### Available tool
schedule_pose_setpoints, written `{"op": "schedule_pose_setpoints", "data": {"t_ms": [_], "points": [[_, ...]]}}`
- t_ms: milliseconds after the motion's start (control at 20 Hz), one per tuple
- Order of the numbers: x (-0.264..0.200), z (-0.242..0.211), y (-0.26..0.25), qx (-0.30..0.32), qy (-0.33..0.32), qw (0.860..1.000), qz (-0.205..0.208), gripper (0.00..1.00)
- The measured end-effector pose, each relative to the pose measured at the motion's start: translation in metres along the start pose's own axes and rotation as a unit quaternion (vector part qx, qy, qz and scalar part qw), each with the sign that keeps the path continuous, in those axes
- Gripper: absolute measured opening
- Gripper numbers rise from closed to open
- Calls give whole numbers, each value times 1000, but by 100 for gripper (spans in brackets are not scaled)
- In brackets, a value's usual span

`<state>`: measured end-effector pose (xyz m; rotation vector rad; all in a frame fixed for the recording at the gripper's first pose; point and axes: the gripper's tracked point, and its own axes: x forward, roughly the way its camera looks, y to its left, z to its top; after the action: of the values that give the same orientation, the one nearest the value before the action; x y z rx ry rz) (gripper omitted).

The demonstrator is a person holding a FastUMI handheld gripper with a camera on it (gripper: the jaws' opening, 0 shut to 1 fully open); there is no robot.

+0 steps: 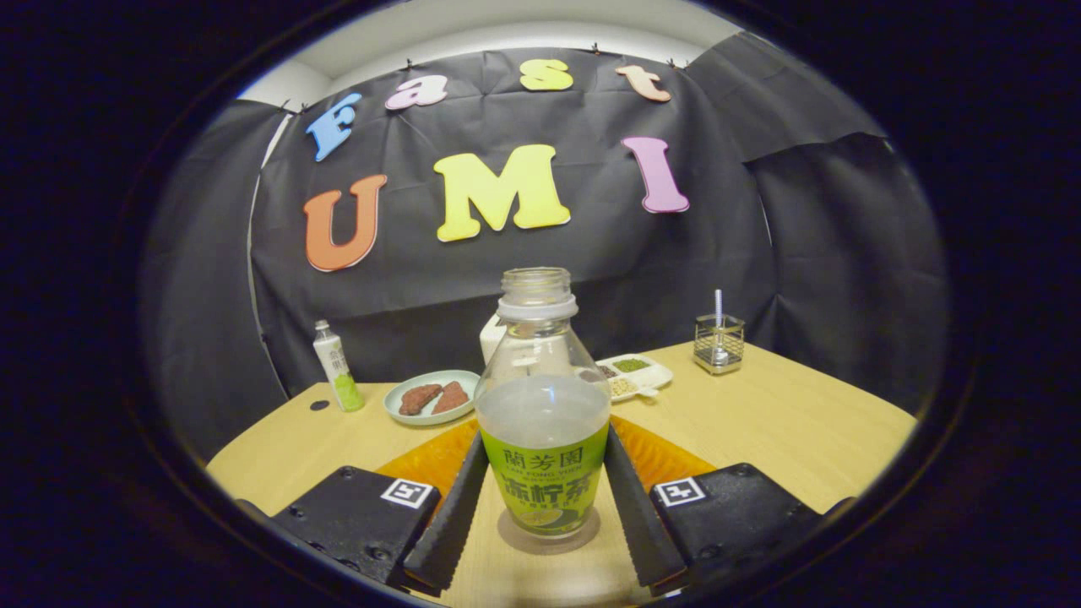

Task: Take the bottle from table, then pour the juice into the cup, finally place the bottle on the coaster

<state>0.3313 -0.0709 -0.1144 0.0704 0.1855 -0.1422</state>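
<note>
The hand-held gripper (545, 528) sits low over the table (785, 431), its two fingers (452, 515) angled along either side of the bottle (545, 422). Both fingers lie against the bottle's green label, though whether they press on it or merely flank it cannot be told. The bottle stands upright between them with no cap on, partly filled with pale juice, its base on a round coaster (515, 539). An orange mat (667, 460) lies just behind it. Further back stand a plate (429, 397) with two brown pieces, a white divided tray (638, 374), a second small bottle (338, 367) and a wire holder (719, 342).
</note>
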Motion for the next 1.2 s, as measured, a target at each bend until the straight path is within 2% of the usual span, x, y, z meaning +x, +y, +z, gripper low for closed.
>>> {"op": "schedule_pose_setpoints", "data": {"t_ms": [350,700,800,900,1200], "points": [[14,-28,3,-9,37,999,-3,81],[9,-24,1,4,30,1000,-3,83],[5,-21,1,11,26,1000,3,88],[4,-18,4,8,25,1000,6,100],[-13,-6,5,-18,26,999,-1,100]]}}
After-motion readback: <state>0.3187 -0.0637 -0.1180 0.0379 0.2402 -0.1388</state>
